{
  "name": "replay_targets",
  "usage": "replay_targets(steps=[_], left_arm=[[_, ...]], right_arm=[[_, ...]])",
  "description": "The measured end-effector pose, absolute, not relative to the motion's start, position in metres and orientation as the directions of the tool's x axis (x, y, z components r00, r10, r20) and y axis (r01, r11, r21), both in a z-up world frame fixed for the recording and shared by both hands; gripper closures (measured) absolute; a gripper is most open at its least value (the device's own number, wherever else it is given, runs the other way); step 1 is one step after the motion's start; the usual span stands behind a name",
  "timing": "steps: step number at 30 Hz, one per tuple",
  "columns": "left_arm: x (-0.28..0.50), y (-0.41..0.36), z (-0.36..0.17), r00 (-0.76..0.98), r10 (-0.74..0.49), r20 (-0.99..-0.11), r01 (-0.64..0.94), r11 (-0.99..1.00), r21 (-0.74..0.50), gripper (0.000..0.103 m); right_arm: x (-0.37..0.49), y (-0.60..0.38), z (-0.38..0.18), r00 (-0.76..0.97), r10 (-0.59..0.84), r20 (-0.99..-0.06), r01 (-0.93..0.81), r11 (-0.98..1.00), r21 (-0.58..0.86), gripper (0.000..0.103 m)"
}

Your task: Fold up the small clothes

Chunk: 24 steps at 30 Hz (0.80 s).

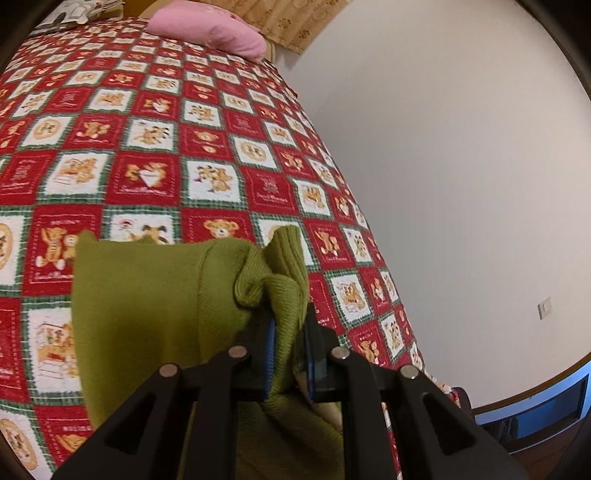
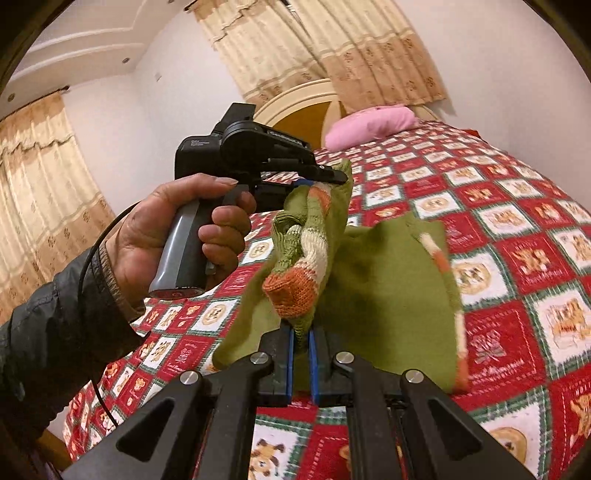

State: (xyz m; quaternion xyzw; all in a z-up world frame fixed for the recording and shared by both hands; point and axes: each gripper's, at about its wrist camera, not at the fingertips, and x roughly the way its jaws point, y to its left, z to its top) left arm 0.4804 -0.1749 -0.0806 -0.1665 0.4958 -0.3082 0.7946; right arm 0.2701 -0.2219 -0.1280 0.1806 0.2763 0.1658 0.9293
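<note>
Both grippers hold the green sweater (image 2: 388, 280) lifted above the quilted bed (image 2: 517, 206): the left gripper (image 1: 289, 354) jaws pinch ribbed knit, the right gripper (image 2: 301, 354) jaws clamp its striped cuff (image 2: 295, 291).

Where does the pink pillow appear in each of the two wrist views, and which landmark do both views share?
Left wrist view: the pink pillow lies at the top, left of centre, at the far end of the bed.
Right wrist view: the pink pillow sits upper right of centre, before the headboard.
Shared landmark: the teddy-bear quilt.
</note>
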Motion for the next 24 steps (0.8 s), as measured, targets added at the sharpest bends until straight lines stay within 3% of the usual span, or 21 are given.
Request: replay_targets(steps=[17, 21, 23, 24], left_arm=[[0.476, -0.244, -0.122, 0.276, -0.61, -0.743, 0.364, 0.782, -0.507, 0.089], [0.465, -0.254, -0.125, 0.277, -0.583, -0.763, 0.388, 0.795, -0.467, 0.082], [0.455, -0.246, -0.117, 0.293, -0.586, -0.756, 0.408, 0.791, -0.455, 0.068], [0.446, -0.238, -0.11, 0.313, -0.591, -0.743, 0.425, 0.787, -0.447, 0.056]], right_arm=[[0.257, -0.268, -0.158, 0.791, 0.371, -0.486, -0.086, 0.854, 0.513, 0.097], [0.258, -0.285, -0.178, 0.768, 0.368, -0.524, -0.018, 0.83, 0.557, 0.097], [0.255, -0.288, -0.183, 0.764, 0.371, -0.528, -0.008, 0.823, 0.568, 0.097], [0.252, -0.289, -0.181, 0.767, 0.37, -0.524, -0.01, 0.824, 0.567, 0.096]])
